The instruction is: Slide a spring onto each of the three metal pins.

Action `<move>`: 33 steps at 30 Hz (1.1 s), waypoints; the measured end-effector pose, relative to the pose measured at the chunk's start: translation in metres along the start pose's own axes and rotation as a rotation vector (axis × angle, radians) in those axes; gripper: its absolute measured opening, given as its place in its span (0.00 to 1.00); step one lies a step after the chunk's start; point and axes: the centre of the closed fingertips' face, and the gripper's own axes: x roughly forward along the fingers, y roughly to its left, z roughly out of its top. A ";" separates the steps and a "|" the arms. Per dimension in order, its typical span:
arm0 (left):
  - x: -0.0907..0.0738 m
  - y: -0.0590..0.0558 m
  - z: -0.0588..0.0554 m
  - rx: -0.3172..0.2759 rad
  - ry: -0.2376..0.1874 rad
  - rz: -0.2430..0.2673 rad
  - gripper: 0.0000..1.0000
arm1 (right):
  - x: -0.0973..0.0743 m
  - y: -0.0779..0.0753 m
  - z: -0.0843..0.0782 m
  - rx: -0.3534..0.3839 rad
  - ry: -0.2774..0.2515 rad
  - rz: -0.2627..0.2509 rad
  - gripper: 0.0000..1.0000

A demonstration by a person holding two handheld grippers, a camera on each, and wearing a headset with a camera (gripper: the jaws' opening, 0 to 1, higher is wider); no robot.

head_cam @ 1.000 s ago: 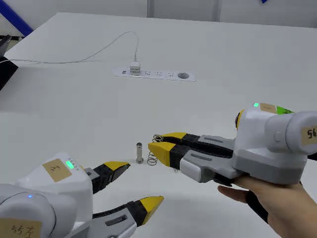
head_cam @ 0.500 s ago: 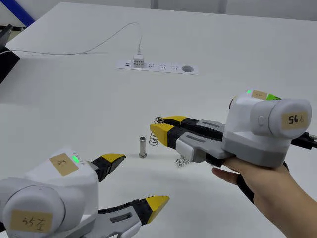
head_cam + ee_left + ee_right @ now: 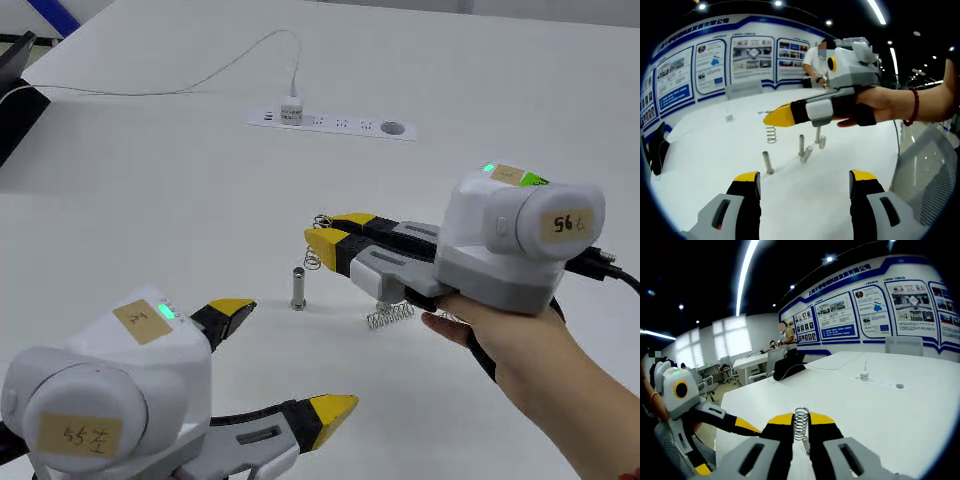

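One metal pin (image 3: pixel 298 288) stands upright on the white table (image 3: pixel 150 200). My right gripper (image 3: pixel 327 240) hovers just right of and above it, shut on a small spring (image 3: pixel 312 261) that pokes out past its yellow fingertips. In the right gripper view the spring (image 3: pixel 801 424) stands upright between the closed jaws. The left gripper view has that spring (image 3: pixel 771 134) hanging from the right gripper's tip (image 3: pixel 776 117), above the nearest pin (image 3: pixel 767 162); more pins (image 3: pixel 801 146) stand or lie behind. My left gripper (image 3: pixel 285 358) is open near the front edge, holding nothing.
A second spring (image 3: pixel 390 314) lies on the table under the right gripper's body. A white power strip (image 3: pixel 330 123) with a plug and cable sits farther back. A dark object (image 3: pixel 15 100) is at the far left edge. A person stands in the background.
The right gripper has lifted the spring off the table and carried it up beside the upright pin. The second spring has come into sight beneath it. The left gripper stays open.
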 end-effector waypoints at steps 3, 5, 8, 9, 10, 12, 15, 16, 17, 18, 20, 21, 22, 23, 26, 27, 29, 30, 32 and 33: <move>0.000 0.001 -0.001 0.001 0.004 0.004 0.74 | 0.005 -0.002 -0.003 -0.015 0.008 -0.004 0.11; 0.000 0.001 -0.001 -0.004 0.004 0.010 0.75 | 0.008 -0.004 -0.004 -0.015 0.011 -0.009 0.12; 0.000 0.002 -0.001 -0.008 0.002 0.014 0.76 | 0.012 -0.005 -0.006 -0.019 0.016 -0.013 0.12; 0.000 0.003 -0.002 -0.008 0.002 0.015 0.77 | 0.013 -0.006 -0.007 -0.023 0.020 -0.013 0.12; -0.001 0.003 -0.002 -0.010 0.005 0.016 0.77 | 0.015 -0.007 -0.008 -0.029 0.023 -0.017 0.12; 0.000 0.004 -0.003 -0.011 0.006 0.017 0.78 | 0.017 -0.007 -0.011 -0.030 0.033 -0.017 0.12; 0.000 0.003 -0.003 -0.013 0.009 0.018 0.79 | 0.020 -0.008 -0.013 -0.029 0.038 -0.018 0.12; 0.000 0.003 -0.004 -0.013 0.010 0.018 0.79 | 0.021 -0.008 -0.014 -0.029 0.041 -0.018 0.12; 0.000 0.003 -0.004 -0.013 0.010 0.019 0.80 | 0.021 -0.008 -0.015 -0.026 0.043 -0.016 0.12; 0.000 0.003 -0.004 -0.012 0.011 0.020 0.80 | 0.022 -0.007 -0.016 -0.027 0.045 -0.015 0.12; -0.001 0.004 -0.004 -0.012 0.013 0.021 0.80 | 0.023 -0.007 -0.019 -0.046 0.059 -0.015 0.12; -0.001 0.004 -0.004 -0.013 0.013 0.022 0.80 | 0.023 -0.006 -0.020 -0.049 0.062 -0.013 0.12; -0.001 0.004 -0.004 -0.014 0.013 0.023 0.80 | 0.023 -0.006 -0.021 -0.051 0.065 -0.012 0.12; -0.001 0.004 -0.004 -0.015 0.014 0.023 0.80 | 0.023 -0.006 -0.022 -0.054 0.068 -0.012 0.12; -0.001 0.004 -0.005 -0.017 0.016 0.023 0.80 | 0.024 -0.006 -0.023 -0.063 0.072 -0.015 0.12; -0.001 0.004 -0.005 -0.016 0.016 0.023 0.80 | 0.024 -0.006 -0.023 -0.070 0.072 -0.015 0.12; -0.001 0.005 -0.004 -0.017 0.016 0.025 0.80 | 0.025 -0.005 -0.024 -0.074 0.074 -0.011 0.12; -0.002 0.005 -0.004 -0.019 0.015 0.024 0.80 | 0.025 -0.005 -0.024 -0.086 0.078 -0.012 0.12; -0.002 0.005 -0.004 -0.021 0.014 0.027 0.81 | 0.025 -0.003 -0.025 -0.105 0.084 -0.009 0.12; -0.002 0.005 -0.004 -0.020 0.015 0.027 0.80 | 0.025 -0.003 -0.026 -0.113 0.086 -0.010 0.12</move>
